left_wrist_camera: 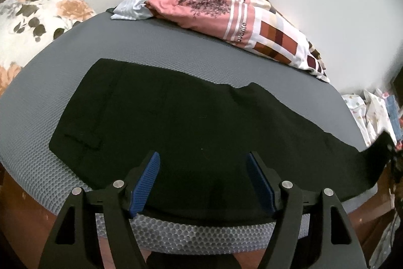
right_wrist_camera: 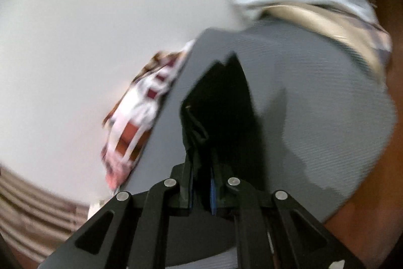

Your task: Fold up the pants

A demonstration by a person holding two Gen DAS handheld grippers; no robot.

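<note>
Left gripper fingers are spread wide just over the black pants laid on the grey mat; the pants' end is pinched by the right gripper.

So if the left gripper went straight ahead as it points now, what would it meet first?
Probably the pants: the open left gripper points at the black cloth spread on the gray mat. Depth is unclear.
</note>
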